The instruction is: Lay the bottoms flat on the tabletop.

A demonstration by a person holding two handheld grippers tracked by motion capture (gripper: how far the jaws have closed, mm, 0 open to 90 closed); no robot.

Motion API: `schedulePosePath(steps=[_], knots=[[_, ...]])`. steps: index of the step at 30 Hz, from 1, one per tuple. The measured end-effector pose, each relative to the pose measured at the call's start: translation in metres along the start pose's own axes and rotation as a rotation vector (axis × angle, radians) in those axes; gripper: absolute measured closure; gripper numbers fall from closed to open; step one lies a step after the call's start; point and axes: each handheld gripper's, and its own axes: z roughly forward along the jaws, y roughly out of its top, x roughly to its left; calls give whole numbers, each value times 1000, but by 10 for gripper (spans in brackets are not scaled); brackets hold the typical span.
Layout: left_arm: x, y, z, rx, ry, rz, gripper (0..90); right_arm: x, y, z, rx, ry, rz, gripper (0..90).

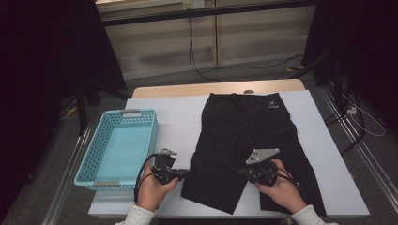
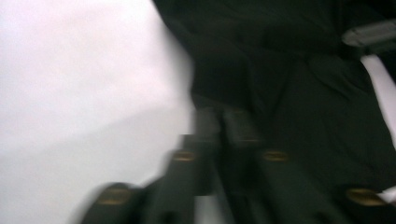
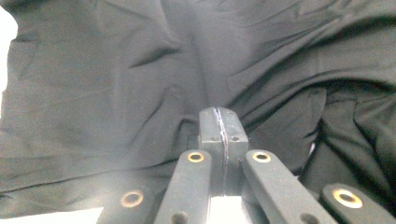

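A pair of black shorts (image 1: 244, 136) lies flat on the white table (image 1: 178, 117), waistband at the far side. My left gripper (image 1: 186, 172) points right at the outer edge of the near left leg. In the blurred left gripper view its tips (image 2: 222, 123) stand close together at the hem of the shorts (image 2: 289, 70); I cannot tell whether cloth is between them. My right gripper (image 1: 240, 171) points left over the other leg. Its jaws (image 3: 219, 116) are shut, and folds of the shorts (image 3: 140, 70) gather into the tips.
A light blue perforated basket (image 1: 136, 114) stands at the left of the table, close to my left hand. The table's near edge runs just under both forearms. Cables trail on the floor beyond the far edge.
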Motion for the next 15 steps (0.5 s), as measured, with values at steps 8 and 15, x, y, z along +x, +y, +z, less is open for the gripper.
schedulePosePath(steps=[8, 15], knots=[[1, -1, 5, -30, 27, 15, 523, 2, -2, -1, -7, -14, -14, 898], [-4, -3, 14, 38, -19, -11, 877, 2, -2, -1, -16, -35, -14, 861]])
